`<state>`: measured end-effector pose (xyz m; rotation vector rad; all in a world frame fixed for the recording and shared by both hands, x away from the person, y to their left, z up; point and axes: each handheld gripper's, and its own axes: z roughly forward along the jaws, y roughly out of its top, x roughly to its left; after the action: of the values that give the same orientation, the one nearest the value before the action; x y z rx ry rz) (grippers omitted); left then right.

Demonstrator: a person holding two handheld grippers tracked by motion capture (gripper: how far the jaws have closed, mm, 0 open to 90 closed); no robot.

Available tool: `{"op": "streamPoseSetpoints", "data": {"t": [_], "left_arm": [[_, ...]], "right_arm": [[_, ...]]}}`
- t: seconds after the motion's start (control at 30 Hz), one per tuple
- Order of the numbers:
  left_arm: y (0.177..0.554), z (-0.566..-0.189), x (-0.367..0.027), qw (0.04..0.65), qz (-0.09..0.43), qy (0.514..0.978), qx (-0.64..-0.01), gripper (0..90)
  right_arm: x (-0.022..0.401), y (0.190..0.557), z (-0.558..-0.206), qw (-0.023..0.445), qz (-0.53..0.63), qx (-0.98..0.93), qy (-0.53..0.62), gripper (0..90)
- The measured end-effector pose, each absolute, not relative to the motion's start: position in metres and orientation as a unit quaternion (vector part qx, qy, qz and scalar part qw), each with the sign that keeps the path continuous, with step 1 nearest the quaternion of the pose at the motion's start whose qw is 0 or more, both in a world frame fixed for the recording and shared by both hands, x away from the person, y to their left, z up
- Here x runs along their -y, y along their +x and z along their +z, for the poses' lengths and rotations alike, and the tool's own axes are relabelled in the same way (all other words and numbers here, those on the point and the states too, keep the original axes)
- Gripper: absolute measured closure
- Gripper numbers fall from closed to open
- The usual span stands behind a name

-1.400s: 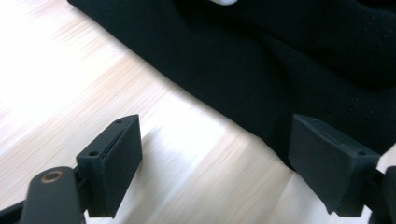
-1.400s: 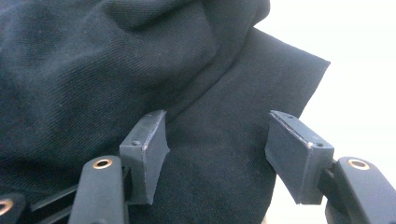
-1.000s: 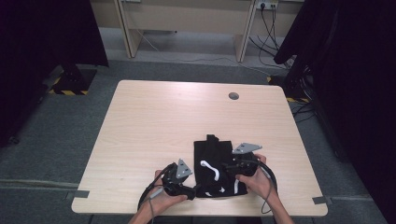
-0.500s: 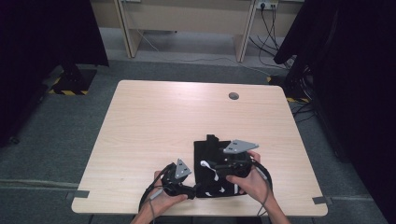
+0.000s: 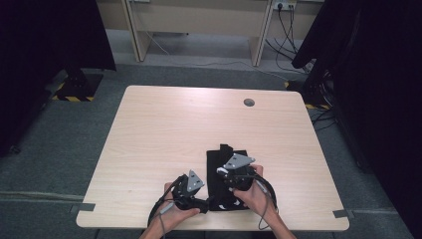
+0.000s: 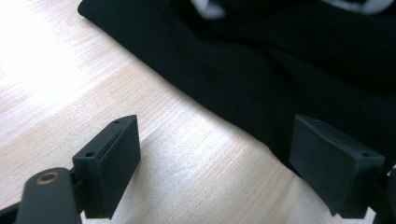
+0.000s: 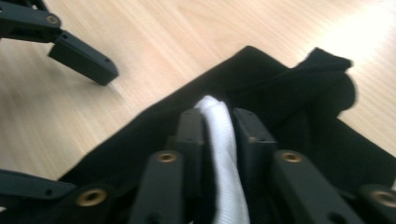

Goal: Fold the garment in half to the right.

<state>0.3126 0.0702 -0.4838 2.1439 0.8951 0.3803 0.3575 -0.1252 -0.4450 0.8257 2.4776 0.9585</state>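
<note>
At the lower middle of the high view, a black garment (image 5: 226,172) lay on the tabletop (image 5: 174,129). The right tongs (image 7: 219,128) had just closed, pinching its white cord (image 7: 223,154); the left tongs (image 6: 215,158) stood wide beside its edge.

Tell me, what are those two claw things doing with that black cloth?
A person holds a gripper in each hand over a black garment lying on the wooden table. The right gripper has just been closing its jaws, and they now pinch a white cord on the garment. The left gripper waits open beside the garment's edge, with bare table between its jaws.
</note>
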Motion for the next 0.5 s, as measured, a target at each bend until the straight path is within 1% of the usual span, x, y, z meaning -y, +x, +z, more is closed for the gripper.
{"op": "streamPoseSetpoints", "data": {"t": [0.07,0.17,0.33,0.5], "left_arm": [[0.312,-0.484,-0.07,0.383,0.15,0.841,-0.351,15.8],[0.312,-0.484,-0.07,0.383,0.15,0.841,-0.351,15.8],[0.312,-0.484,-0.07,0.383,0.15,0.841,-0.352,15.8],[0.312,-0.484,-0.07,0.383,0.15,0.841,-0.352,15.8]], "right_arm": [[0.132,0.358,-0.444,0.179,0.347,-0.873,0.292,80.2],[0.145,0.355,-0.438,0.186,0.36,-0.866,0.292,82.7],[0.174,0.348,-0.426,0.19,0.39,-0.843,0.317,83.2],[0.209,0.348,-0.432,0.179,0.411,-0.815,0.366,81.7]]}}
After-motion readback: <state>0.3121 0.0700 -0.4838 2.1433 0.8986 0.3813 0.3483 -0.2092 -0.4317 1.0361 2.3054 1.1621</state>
